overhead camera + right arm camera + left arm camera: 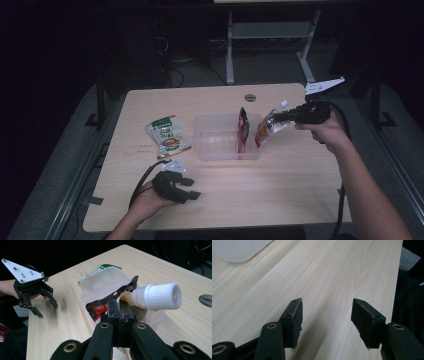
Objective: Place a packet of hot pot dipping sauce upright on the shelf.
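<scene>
At the near edge of the table [280, 190], we are resting the left gripper [186, 189] with its fingers apart and nothing between them. Farther out, the right gripper [272, 119] is clamping the spouted pouch [266, 128] just below its white cap, over the right end of the clear tray [216, 150]. We judge it soft, light and floppy, best held by the stiff neck. Its long axis is slanting, cap up and to the right.

Left tongs [192, 189] rest low with jaws apart; right tongs [274, 119] are raised, clamped tight.
</scene>
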The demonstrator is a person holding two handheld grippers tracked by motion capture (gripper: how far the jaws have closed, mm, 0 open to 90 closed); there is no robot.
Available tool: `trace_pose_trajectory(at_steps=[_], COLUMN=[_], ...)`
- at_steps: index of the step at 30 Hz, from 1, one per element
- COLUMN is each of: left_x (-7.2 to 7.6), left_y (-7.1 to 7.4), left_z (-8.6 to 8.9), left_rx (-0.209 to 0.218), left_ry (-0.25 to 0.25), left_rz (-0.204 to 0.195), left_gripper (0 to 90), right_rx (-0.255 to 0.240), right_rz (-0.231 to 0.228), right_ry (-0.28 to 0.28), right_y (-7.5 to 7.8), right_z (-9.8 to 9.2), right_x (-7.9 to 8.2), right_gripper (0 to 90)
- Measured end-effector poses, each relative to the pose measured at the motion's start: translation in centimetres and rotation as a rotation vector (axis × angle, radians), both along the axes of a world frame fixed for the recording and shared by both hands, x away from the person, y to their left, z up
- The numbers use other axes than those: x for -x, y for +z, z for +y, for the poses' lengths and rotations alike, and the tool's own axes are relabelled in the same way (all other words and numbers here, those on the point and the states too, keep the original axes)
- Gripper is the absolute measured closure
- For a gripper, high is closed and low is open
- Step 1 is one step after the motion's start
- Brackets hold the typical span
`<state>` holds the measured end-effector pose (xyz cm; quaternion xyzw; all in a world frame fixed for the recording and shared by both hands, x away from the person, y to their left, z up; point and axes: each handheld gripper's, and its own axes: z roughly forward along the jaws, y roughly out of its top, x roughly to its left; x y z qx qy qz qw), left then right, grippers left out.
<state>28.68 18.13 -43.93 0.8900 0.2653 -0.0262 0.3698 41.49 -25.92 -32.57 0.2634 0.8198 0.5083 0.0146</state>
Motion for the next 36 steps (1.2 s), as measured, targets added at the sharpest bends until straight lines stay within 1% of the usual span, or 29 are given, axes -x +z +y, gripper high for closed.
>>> trace_pose_trajectory(at_steps=[8, 16, 24, 29, 36], left_x=[0.0, 0.0, 0.0, 0.0, 0.0], left_y=[0.0, 0.1, 0.1, 0.1, 0.1], left_z=[0.1, 0.2, 0.2, 0.2, 0.2], left_rx=[-0.004, -0.004, -0.003, -0.004, -0.001], left_ry=[-0.004, -0.004, -0.002, -0.001, 0.001], left_rz=[-0.002, -0.005, -0.002, -0.003, -0.003], left_gripper=[42.2, 42.2, 42.2, 42.2, 42.2], right_rx=[0.002, 0.003, -0.01, 0.008, 0.046], right_rz=[0.011, 0.021, 0.042, 0.051, 0.058], right_ry=[-0.009, -0.02, -0.034, -0.036, -0.045], right_y=[-0.7, -1.5, -2.7, -3.4, -4.1], right_z=[0.1, 0.7, 1.3, 1.8, 2.5], right_x=[-0.4, -1.3, -2.1, -2.5, -2.9], right_gripper=[89.7, 89.6, 89.6, 89.5, 89.1])
